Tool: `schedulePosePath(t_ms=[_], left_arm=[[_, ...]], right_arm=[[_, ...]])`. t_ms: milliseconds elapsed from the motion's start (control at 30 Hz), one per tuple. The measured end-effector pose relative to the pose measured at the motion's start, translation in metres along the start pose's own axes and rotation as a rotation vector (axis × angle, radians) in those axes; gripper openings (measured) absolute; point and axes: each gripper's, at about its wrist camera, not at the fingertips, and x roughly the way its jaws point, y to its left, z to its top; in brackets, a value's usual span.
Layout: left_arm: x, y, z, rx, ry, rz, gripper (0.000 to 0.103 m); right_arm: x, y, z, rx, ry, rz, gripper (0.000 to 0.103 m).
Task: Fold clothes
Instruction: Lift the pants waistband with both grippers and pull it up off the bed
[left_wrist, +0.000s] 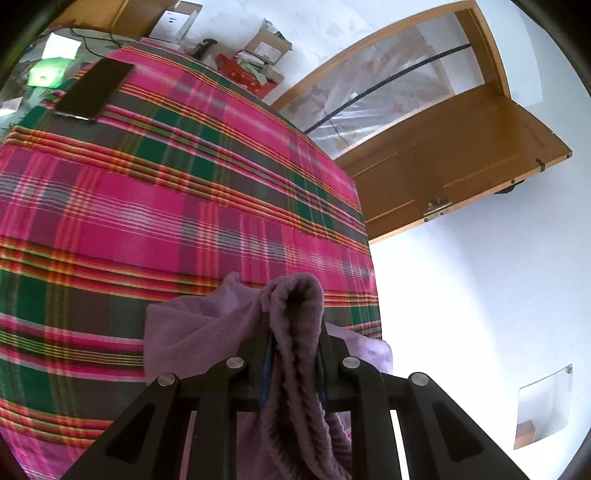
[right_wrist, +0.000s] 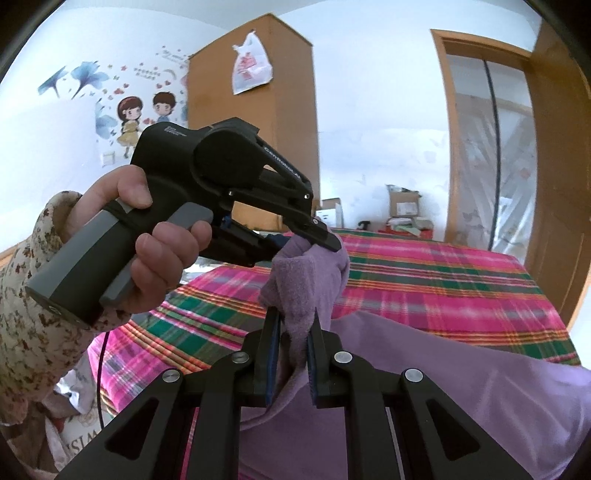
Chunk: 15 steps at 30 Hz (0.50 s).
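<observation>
The pink-and-green plaid bedspread (left_wrist: 166, 206) is the landmark. A black slab phone (left_wrist: 94, 90) lies on its far left corner; brown cardboard boxes (left_wrist: 266, 46) stand behind it, a brown wooden door (left_wrist: 461, 155) to its right.

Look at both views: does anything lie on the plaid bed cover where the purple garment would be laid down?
A dark phone lies far off on the plaid bed cover. Nothing else visible blocks the purple garment, held by both claws.

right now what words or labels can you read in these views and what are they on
"CentoboLAI", roughly; the small letters are hard to make out: on the side of the left tongs
White print on the tongs' body: too small to read
Red print on the plastic bag: blurred
Wall sticker script: too small
Labels on the cardboard boxes: unreadable
</observation>
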Motion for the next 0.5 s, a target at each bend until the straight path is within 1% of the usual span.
schedulePosePath(t_ms=[267,500], left_arm=[[0.026,-0.020,-0.003,0.018,0.028,0.003,0.019],[0.043,-0.035,-0.008,0.040,0.055,0.002,0.019]], right_arm=[[-0.013,-0.028,-0.008,0.042,-0.003,-0.045,0.013],[-0.024,-0.047,-0.014,0.070,-0.009,-0.065,0.013]])
